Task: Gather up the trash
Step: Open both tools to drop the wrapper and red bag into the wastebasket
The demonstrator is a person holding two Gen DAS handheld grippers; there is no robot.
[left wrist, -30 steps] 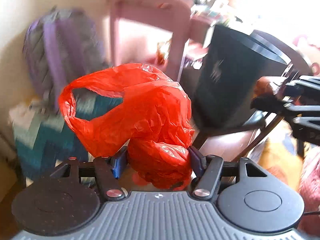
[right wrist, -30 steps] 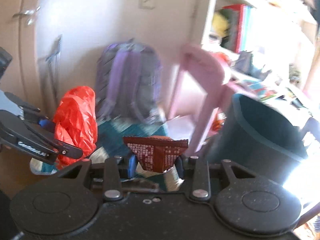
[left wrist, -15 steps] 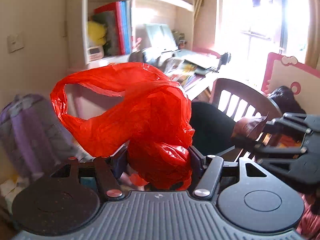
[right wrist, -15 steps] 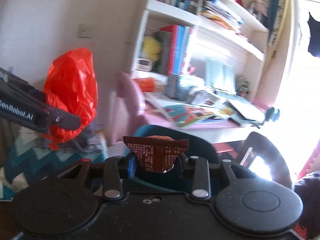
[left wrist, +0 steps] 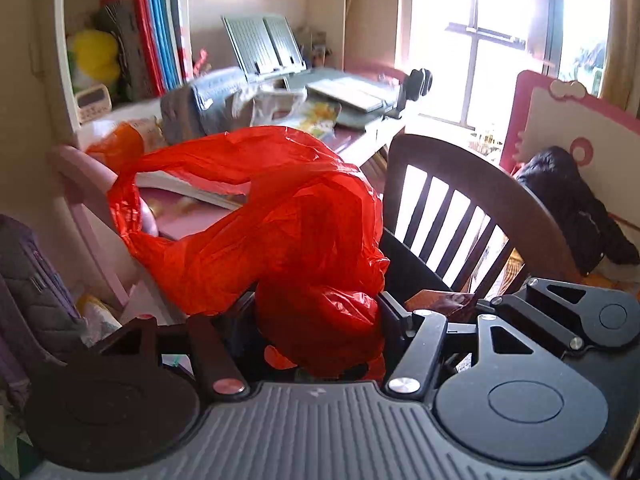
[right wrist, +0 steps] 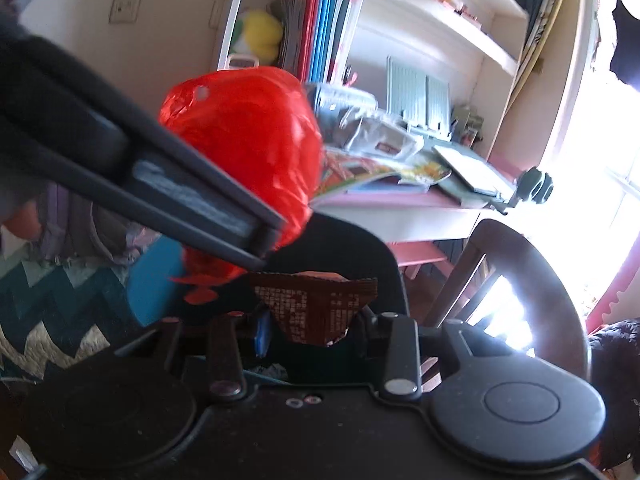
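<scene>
My left gripper [left wrist: 316,320] is shut on a crumpled red plastic bag [left wrist: 288,232] that billows up in front of its camera. The bag also shows in the right wrist view [right wrist: 248,152], with a left finger [right wrist: 192,188] crossing in front of it. My right gripper [right wrist: 316,320] is shut on a brown snack wrapper [right wrist: 316,304]. The right gripper [left wrist: 472,304] shows at the right of the left wrist view, close beside the left one, with the wrapper [left wrist: 440,300] in it. A dark bin [right wrist: 352,248] sits just beyond and under both grippers; its opening is mostly hidden.
A dark wooden chair [left wrist: 472,208] stands right of the bin. A pink desk [right wrist: 400,204] with books and a laptop is behind, under a white bookshelf [right wrist: 360,32]. A purple backpack [left wrist: 28,288] and a zigzag blanket [right wrist: 60,304] lie at left. A bright window [left wrist: 500,40] is at right.
Both grippers rose and swung toward the desk and window, closing in on each other over the bin. Each still holds its trash.
</scene>
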